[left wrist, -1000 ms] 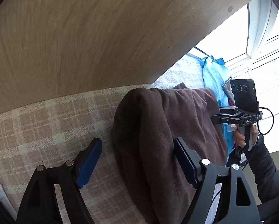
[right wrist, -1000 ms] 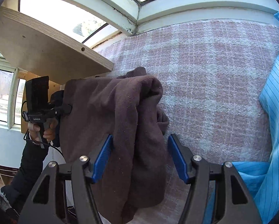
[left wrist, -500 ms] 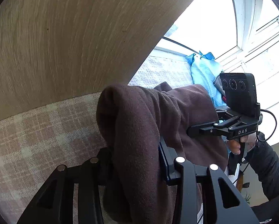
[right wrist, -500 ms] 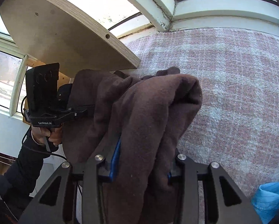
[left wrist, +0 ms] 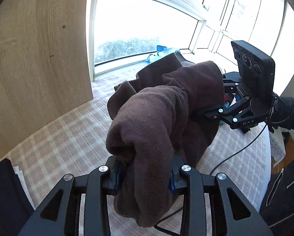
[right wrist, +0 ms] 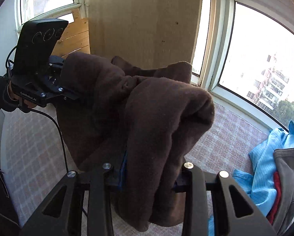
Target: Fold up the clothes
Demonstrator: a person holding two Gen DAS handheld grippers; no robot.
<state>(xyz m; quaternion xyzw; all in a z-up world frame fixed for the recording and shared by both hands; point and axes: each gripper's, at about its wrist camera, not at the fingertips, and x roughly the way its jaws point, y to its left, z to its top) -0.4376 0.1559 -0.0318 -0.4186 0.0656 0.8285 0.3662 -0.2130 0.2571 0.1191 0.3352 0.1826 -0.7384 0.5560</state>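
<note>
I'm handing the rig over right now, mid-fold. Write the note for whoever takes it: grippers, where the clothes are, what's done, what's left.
Left gripper: jaws closing on a bunched end of the brown fleece garment, cloth between the pads.
Right gripper: jaws closing on the other bunched end, cloth between the pads.
The fleece hangs between both grippers, above the checked cloth surface.
The pile of other clothes, light blue shirt on top, lies by the window.
Done: garment gripped at both ends.
Left: spread it, fold it, lay it down; the pile looks unfolded.
</note>
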